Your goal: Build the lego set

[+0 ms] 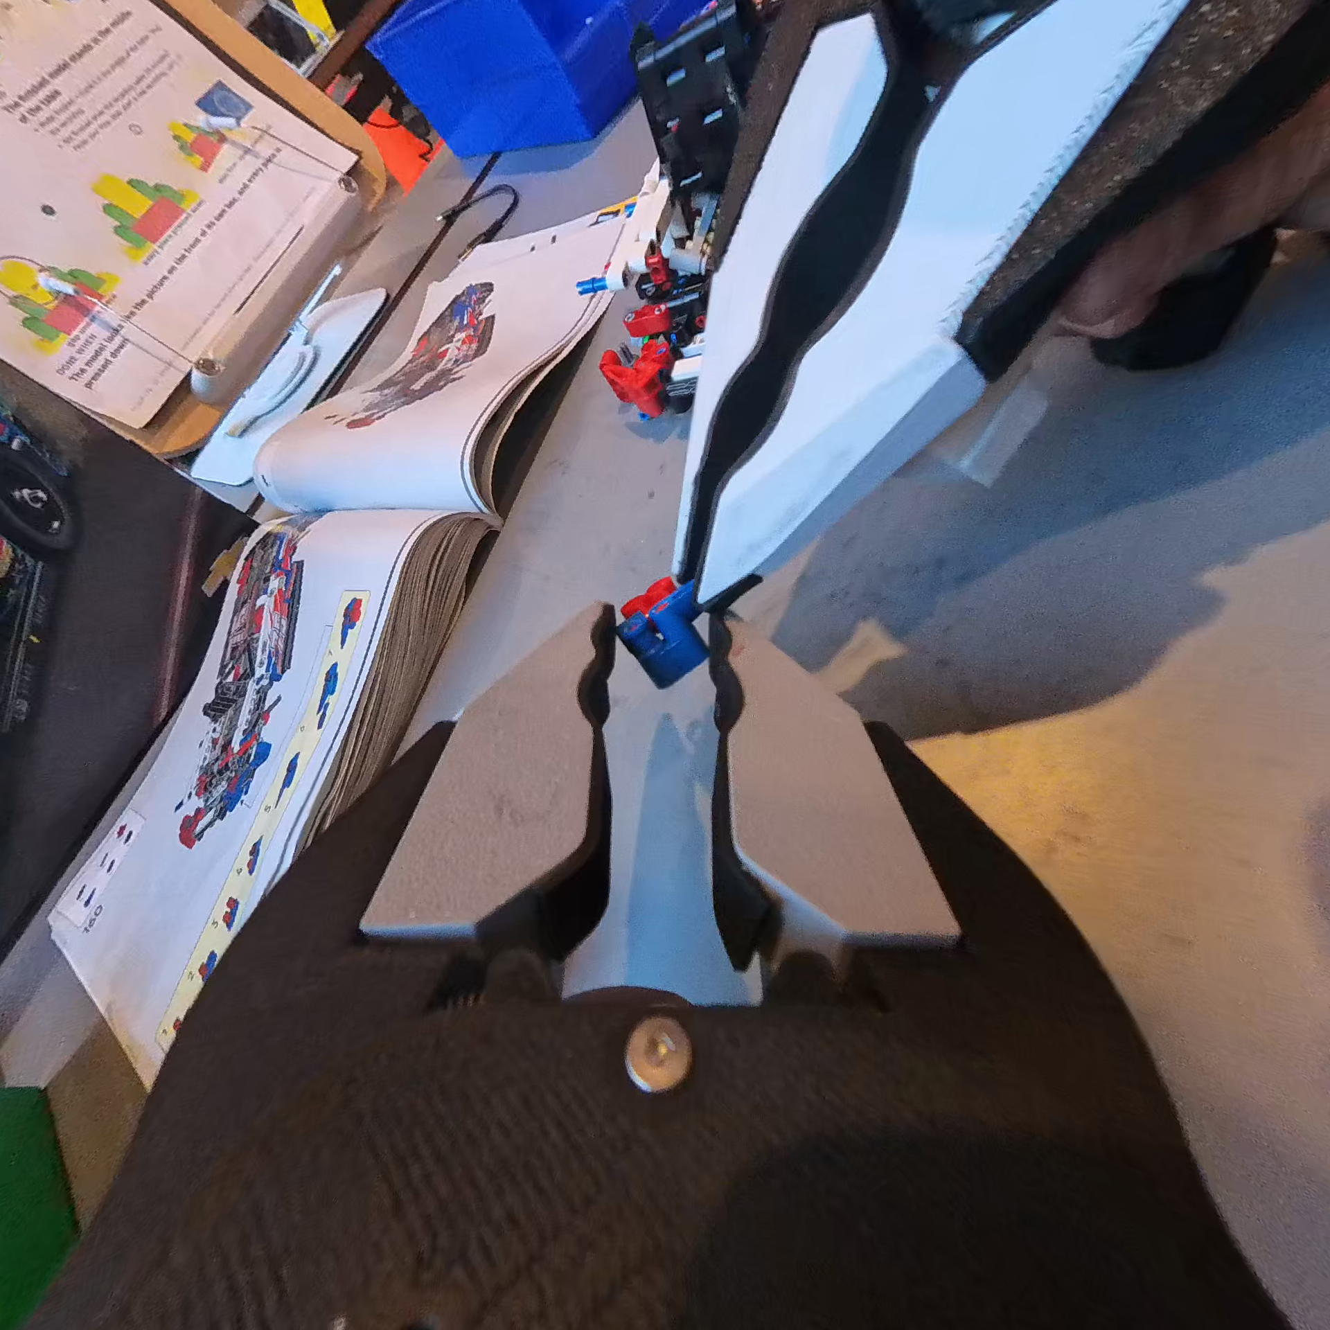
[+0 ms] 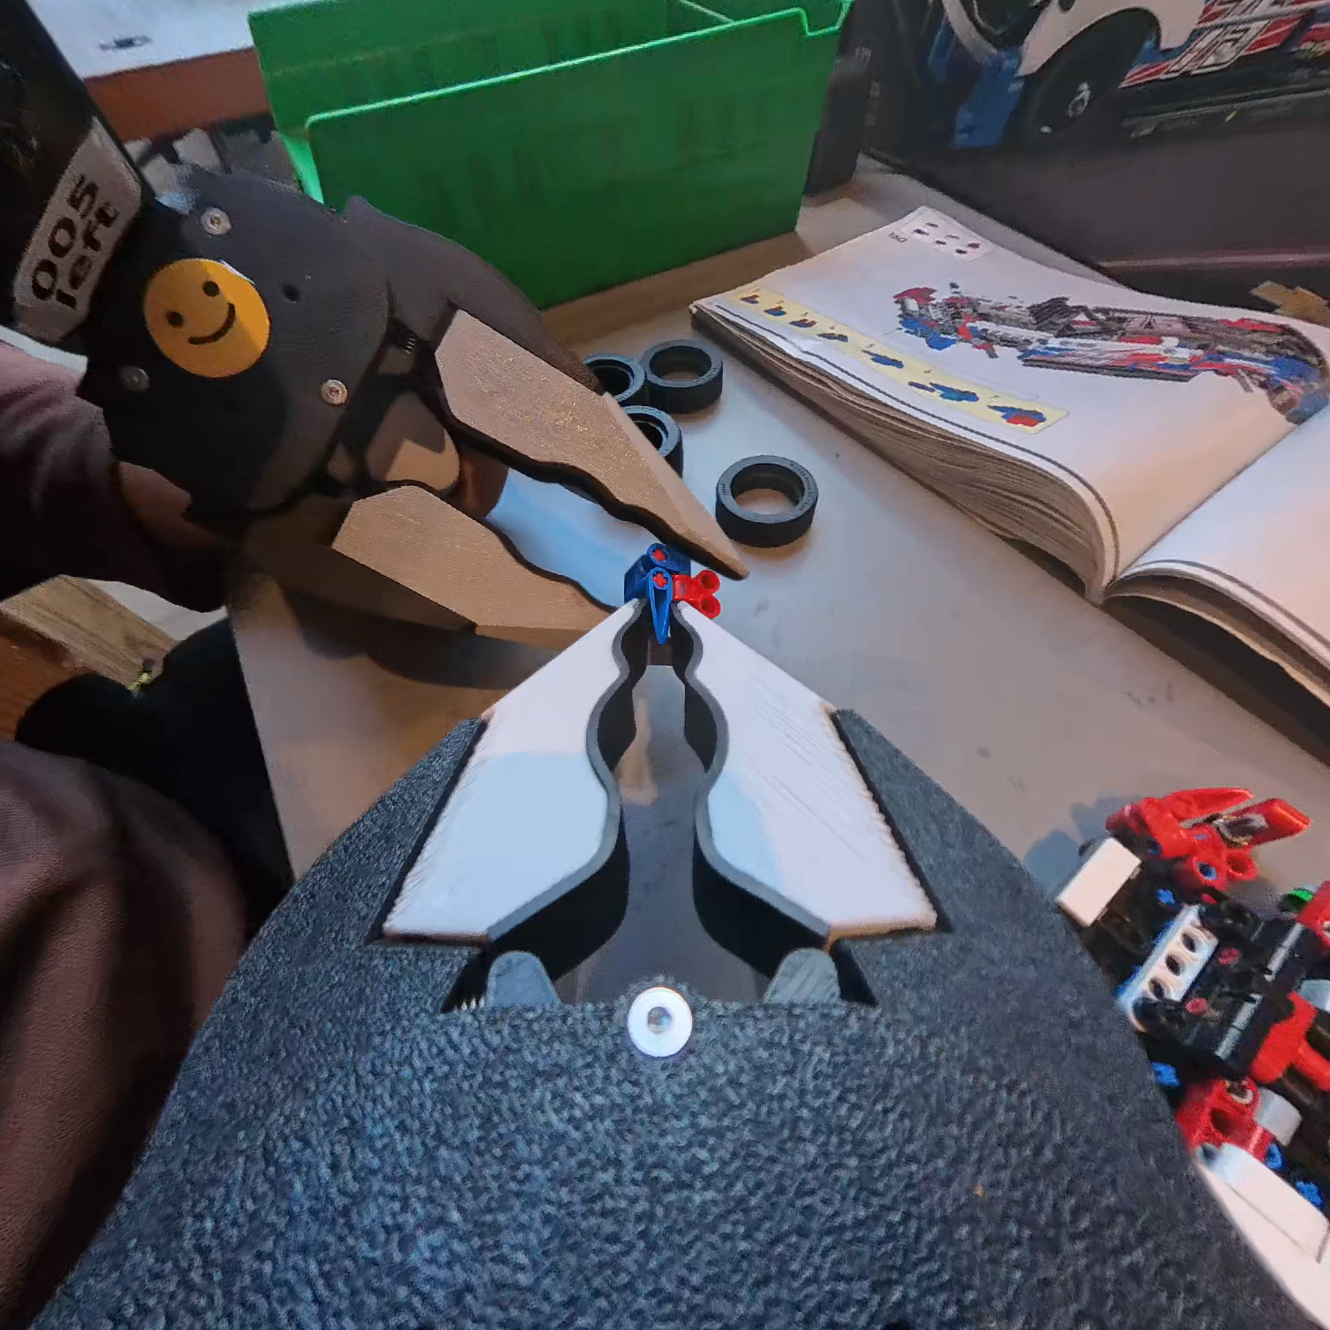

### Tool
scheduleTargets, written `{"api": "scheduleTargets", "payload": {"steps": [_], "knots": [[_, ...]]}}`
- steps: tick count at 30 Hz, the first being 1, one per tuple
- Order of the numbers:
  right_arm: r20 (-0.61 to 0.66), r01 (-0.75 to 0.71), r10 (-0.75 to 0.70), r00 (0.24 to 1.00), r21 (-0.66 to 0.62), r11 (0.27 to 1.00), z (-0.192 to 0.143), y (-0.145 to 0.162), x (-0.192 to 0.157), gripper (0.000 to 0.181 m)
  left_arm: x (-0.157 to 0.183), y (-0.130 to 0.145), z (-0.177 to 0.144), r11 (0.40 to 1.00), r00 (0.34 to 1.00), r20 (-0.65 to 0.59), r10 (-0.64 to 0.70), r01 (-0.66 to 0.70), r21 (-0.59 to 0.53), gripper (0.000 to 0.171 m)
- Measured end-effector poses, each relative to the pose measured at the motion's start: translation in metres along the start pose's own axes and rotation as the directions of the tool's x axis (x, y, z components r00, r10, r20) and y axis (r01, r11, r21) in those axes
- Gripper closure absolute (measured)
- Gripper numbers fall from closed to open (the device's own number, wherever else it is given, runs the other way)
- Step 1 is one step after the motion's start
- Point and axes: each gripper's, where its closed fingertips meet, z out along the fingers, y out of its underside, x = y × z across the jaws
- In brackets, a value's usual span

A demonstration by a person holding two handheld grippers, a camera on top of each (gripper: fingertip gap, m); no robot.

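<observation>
A small blue-and-red Lego piece assembly (image 1: 666, 640) is held above the grey table between both grippers. My left gripper (image 1: 662, 633) has its grey fingers closed on either side of the blue part. My right gripper (image 2: 658, 619) is shut on a thin blue piece (image 2: 658, 608) of the same assembly, with the red connector (image 2: 702, 586) sticking out to the right. In the left wrist view the right gripper (image 1: 694, 594) comes in from above with its white fingers. In the right wrist view the left gripper (image 2: 673, 596) comes in from the left.
An open instruction booklet (image 2: 1007, 403) lies on the table. A partly built red, black and white model (image 2: 1209, 957) sits at the right. Several black tyres (image 2: 766, 500) lie behind the grippers. A green bin (image 2: 561, 158), a blue bin (image 1: 504, 72) and a printed sheet on a board (image 1: 144, 216) stand around. The tips of both grippers are at nearly the same place.
</observation>
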Motion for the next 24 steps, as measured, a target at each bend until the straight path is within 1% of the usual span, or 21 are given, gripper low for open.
{"api": "scheduleTargets", "payload": {"steps": [3,6,7,9,10,13,14,16,19,21,24], "knots": [[-0.001,0.024,-0.024,1.000,0.008,1.000,0.002,0.000,-0.002,0.176,-0.001,0.002,-0.001,1.000,1.000,0.009,0.008,-0.008,-0.003,0.148],[0.003,0.048,-0.048,0.999,0.028,0.998,0.000,-0.003,-0.003,0.176,-0.002,-0.002,-0.003,0.999,0.999,0.023,0.026,-0.027,0.029,0.149],[0.003,0.043,-0.043,0.999,0.041,0.998,-0.002,-0.006,-0.002,0.174,-0.002,-0.004,-0.005,0.998,0.999,0.023,0.027,-0.028,0.049,0.150],[-0.005,0.030,-0.030,1.000,0.071,0.997,-0.007,-0.011,0.001,0.162,-0.005,-0.012,-0.010,0.995,0.999,0.032,0.015,-0.019,0.100,0.150],[0.002,0.031,-0.031,1.000,0.085,0.996,-0.010,-0.014,0.001,0.160,-0.007,-0.015,-0.013,0.992,0.999,0.047,0.015,-0.020,0.125,0.150],[0.075,0.027,-0.037,0.997,0.124,0.992,-0.016,-0.020,-0.006,0.147,-0.009,-0.031,-0.026,0.971,0.998,0.061,0.027,-0.040,0.235,0.149],[0.116,0.020,-0.036,0.993,0.142,0.990,-0.017,-0.023,-0.011,0.146,-0.008,-0.034,-0.029,0.966,0.998,0.056,0.024,-0.038,0.257,0.149],[0.188,0.003,-0.037,0.982,0.175,0.985,-0.021,-0.029,-0.020,0.148,-0.003,-0.040,-0.032,0.955,0.999,0.034,0.029,-0.038,0.294,0.150],[0.246,-0.016,-0.030,0.969,0.183,0.983,-0.025,-0.032,-0.027,0.153,0.005,-0.046,-0.036,0.942,0.999,-0.008,0.048,-0.042,0.333,0.150],[0.268,-0.031,-0.021,0.963,0.187,0.982,-0.027,-0.034,-0.029,0.154,0.006,-0.048,-0.040,0.935,0.999,-0.008,0.050,-0.044,0.351,0.150],[0.302,-0.065,0.002,0.953,0.200,0.978,-0.028,-0.036,-0.032,0.154,0.006,-0.051,-0.044,0.924,0.998,-0.058,0.017,0.007,0.382,0.150]]}}
